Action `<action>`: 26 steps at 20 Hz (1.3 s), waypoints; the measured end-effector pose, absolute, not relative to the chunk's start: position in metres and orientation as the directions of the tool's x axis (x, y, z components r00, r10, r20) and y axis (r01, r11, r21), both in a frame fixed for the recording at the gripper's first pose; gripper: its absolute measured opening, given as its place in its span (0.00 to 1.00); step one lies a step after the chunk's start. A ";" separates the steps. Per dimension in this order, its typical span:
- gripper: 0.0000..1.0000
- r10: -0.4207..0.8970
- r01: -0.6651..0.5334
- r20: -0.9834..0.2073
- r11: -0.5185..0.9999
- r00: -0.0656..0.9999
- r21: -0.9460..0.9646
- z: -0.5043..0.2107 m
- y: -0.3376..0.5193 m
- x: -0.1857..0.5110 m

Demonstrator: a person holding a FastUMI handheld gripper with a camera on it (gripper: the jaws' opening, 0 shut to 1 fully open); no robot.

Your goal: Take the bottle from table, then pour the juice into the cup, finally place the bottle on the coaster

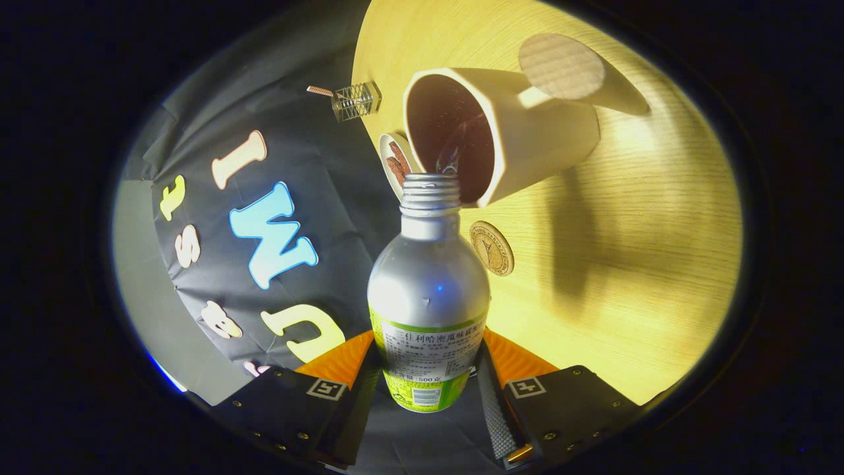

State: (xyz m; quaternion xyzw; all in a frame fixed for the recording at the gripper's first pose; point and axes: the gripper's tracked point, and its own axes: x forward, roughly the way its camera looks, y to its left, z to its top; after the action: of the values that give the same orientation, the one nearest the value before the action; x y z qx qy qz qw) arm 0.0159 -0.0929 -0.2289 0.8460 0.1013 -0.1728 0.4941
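Note:
My gripper [427, 373] is shut on the lower body of a silver bottle [428, 284] with a green and white label, one finger on each side. The bottle has no cap, and its threaded neck [431, 196] reaches the rim of a white cup [527, 142] just ahead. The whole scene looks rolled sideways, so the cup's dark mouth [448, 132] faces the bottle's opening. Something wet glints inside the cup. A small round wooden coaster [492, 248] with an emblem lies on the table right beside the bottle's shoulder, below the cup.
The light wooden table [646, 251] runs beyond the cup. A round ribbed disc [560, 66] sits behind the cup. A small white dish [395, 163] with reddish pieces and a clear wire-patterned box [357, 101] stand near the table's edge.

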 end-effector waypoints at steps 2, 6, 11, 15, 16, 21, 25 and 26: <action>0.74 0.005 0.342 -0.394 -0.505 0.919 0.793 -0.227 -0.093 0.015; 0.74 0.015 0.333 -0.386 -0.540 0.922 0.773 -0.221 -0.094 0.015; 0.74 0.031 0.325 -0.374 -0.564 0.927 0.759 -0.213 -0.095 0.016; 0.74 0.049 0.326 -0.369 -0.586 0.928 0.742 -0.208 -0.094 0.013; 0.74 0.048 0.319 -0.365 -0.596 0.930 0.737 -0.207 -0.096 0.015; 0.74 0.068 0.320 -0.360 -0.627 0.930 0.710 -0.201 -0.097 0.017; 0.74 0.081 0.332 -0.367 -0.636 0.927 0.697 -0.200 -0.101 0.015; 0.74 0.081 0.331 -0.367 -0.639 0.927 0.694 -0.201 -0.102 0.015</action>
State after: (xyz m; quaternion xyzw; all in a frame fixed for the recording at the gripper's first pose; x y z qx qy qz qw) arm 0.0148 -0.1015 -0.2005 0.8922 0.1153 -0.1531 0.4089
